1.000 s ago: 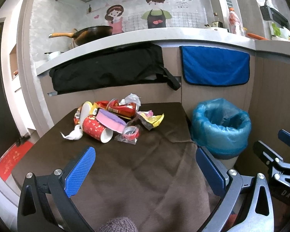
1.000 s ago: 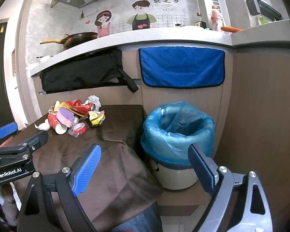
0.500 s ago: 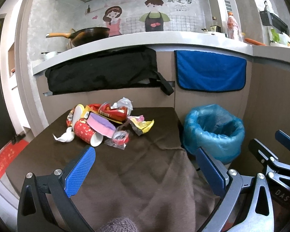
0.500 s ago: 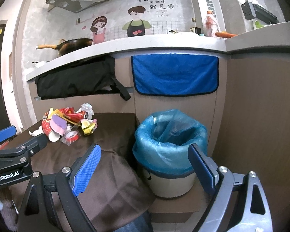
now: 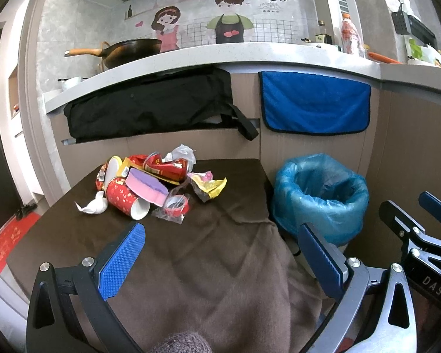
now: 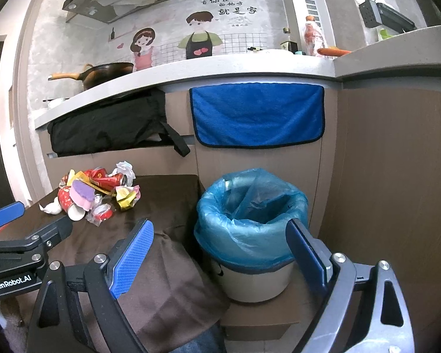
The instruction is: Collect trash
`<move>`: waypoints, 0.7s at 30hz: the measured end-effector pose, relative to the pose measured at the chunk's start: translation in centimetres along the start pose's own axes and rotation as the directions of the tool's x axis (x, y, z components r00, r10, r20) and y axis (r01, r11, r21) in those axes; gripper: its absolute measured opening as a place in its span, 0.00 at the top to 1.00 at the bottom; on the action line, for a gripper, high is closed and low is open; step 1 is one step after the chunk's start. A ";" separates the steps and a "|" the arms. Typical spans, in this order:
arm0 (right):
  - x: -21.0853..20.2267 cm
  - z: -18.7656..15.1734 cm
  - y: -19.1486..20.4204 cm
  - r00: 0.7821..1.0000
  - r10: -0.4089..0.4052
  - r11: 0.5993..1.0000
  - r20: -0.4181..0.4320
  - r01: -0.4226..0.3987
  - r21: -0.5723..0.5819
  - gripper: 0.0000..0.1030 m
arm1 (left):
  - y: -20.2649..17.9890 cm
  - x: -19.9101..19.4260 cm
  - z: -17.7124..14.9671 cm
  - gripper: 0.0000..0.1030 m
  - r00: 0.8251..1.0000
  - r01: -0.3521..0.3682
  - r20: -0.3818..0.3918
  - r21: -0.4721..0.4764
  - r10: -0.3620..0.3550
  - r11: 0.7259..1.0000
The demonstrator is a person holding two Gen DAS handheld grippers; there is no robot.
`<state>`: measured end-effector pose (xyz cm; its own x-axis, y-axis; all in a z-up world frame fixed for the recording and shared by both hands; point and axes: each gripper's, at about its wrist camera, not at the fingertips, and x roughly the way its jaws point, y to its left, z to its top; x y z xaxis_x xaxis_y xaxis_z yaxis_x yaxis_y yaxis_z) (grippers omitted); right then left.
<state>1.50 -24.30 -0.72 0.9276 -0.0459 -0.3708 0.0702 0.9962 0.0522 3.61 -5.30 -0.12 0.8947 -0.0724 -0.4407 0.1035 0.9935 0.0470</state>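
Note:
A pile of trash (image 5: 153,182) lies at the far left of a brown-clothed table (image 5: 191,250): a red paper cup (image 5: 126,201), a purple sponge (image 5: 146,186), a crushed red can (image 5: 167,166), a yellow wrapper (image 5: 210,186), a white tissue (image 5: 92,206) and a tape roll in plastic (image 5: 176,206). The pile also shows in the right wrist view (image 6: 97,194). A white bin with a blue liner (image 6: 250,223) stands right of the table; it also shows in the left wrist view (image 5: 320,194). My left gripper (image 5: 220,253) is open and empty over the near table. My right gripper (image 6: 220,247) is open and empty, near the bin.
A counter (image 5: 220,56) runs behind with a wok (image 5: 129,51) and bottles. A black bag (image 5: 150,108) and a blue towel (image 5: 314,106) hang below it. A wooden panel (image 6: 397,176) closes the right side. A red mat (image 5: 6,241) lies on the floor.
Both grippers have drawn back from the table and bin, so the trash pile and the bin look smaller and farther. Both stay open and empty.

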 end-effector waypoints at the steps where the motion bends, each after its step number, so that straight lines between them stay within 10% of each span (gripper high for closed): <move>1: 0.0 0.0 0.0 1.000 0.004 1.000 -0.002 -0.004 -0.002 0.13 | 0.0 0.0 0.0 0.01 1.000 0.000 -0.001 0.001 0.000 1.000; 21: 0.0 0.0 -0.4 1.000 0.003 1.000 -0.003 -0.003 -0.001 0.13 | -0.1 0.0 0.0 0.01 1.000 -0.001 0.002 0.000 0.001 1.000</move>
<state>1.49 -24.68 -0.73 0.9266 -0.0430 -0.3735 0.0672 0.9964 0.0523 3.59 -5.35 -0.13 0.8956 -0.0713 -0.4391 0.1024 0.9936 0.0474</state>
